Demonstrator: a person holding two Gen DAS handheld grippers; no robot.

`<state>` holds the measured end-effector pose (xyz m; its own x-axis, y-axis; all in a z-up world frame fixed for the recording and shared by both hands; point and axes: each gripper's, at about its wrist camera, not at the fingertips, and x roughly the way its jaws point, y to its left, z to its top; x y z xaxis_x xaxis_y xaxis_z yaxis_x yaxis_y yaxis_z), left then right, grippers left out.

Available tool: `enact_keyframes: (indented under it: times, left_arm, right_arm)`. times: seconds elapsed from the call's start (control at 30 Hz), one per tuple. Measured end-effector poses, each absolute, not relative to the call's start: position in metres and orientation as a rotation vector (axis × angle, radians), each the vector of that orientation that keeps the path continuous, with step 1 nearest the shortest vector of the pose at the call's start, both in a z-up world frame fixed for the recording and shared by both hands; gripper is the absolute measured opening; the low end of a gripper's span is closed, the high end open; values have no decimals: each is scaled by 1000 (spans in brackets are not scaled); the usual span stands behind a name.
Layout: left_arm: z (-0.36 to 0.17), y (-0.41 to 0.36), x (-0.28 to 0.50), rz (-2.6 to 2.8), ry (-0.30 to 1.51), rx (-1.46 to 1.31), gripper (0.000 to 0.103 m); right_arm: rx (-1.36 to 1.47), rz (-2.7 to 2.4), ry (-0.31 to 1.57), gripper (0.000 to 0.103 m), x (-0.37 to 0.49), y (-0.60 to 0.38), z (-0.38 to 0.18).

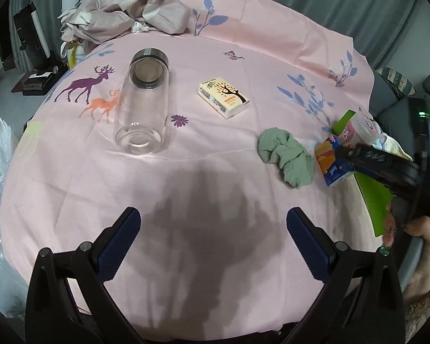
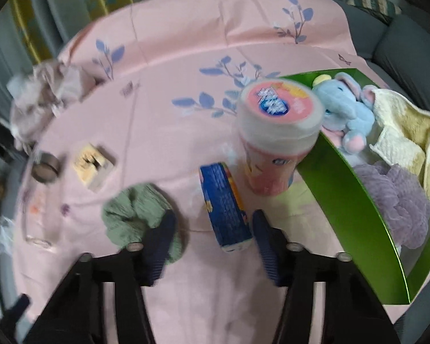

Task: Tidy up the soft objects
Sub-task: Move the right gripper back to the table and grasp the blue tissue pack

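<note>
The left claw [image 1: 213, 235] tilted down over the pink-clothed worktop [image 1: 186, 189], its fingers spread wide with nothing between them. The right claw [image 2: 213, 239] pointed steeply down, partly spread, straddling the blue tissue pack [image 2: 225, 209] without clearly pressing it; a hand [image 1: 415, 229] gripped its handle at the right edge of the left view. One green cloth [image 2: 134, 215] lay bunched at lower centre-left, just beside the pack, whose long axis ran up-frame. One pink canister [image 2: 275, 134] stood upright. The green box [image 2: 355, 195] at right held one elephant toy [image 2: 344, 109], one yellow towel [image 2: 404, 132] and one purple cloth [image 2: 395, 197].
</note>
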<state>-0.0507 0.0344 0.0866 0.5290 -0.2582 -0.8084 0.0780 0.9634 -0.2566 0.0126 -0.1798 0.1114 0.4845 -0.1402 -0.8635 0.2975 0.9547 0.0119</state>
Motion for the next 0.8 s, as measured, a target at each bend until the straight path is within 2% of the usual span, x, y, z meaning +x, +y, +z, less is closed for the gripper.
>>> enact_keyframes:
  times: [0.07, 0.1, 0.2, 0.27, 0.3, 0.5, 0.7, 0.77, 0.8]
  left_arm:
    - [86, 38, -53, -202, 993, -205, 101]
    - [85, 38, -54, -204, 994, -207, 102]
    - [83, 42, -56, -207, 992, -216, 101]
    - [83, 44, -57, -204, 991, -224, 101]
    - [82, 45, -57, -201, 993, -230, 101]
    - [78, 52, -57, -192, 1004, -254, 102]
    - [78, 56, -59, -202, 1008, -253, 102]
    - [76, 56, -60, -204, 1013, -250, 101]
    - [75, 56, -60, -203, 1016, -251, 101]
  right_arm:
    - [128, -294, 1023, 34, 12, -176, 111]
    - [112, -301, 1017, 23, 10, -173, 112]
    - [125, -245, 1016, 23, 2, -168, 119]
    - [131, -199, 1001, 10, -6, -160, 126]
    - [148, -164, 993, 8, -11, -155, 131]
    - [204, 66, 971, 8, -29, -121, 149]
    - [207, -38, 1012, 8, -17, -129, 143]
    - [189, -86, 1031, 15, -12, -138, 140]
    - [182, -110, 1034, 27, -11, -144, 138]
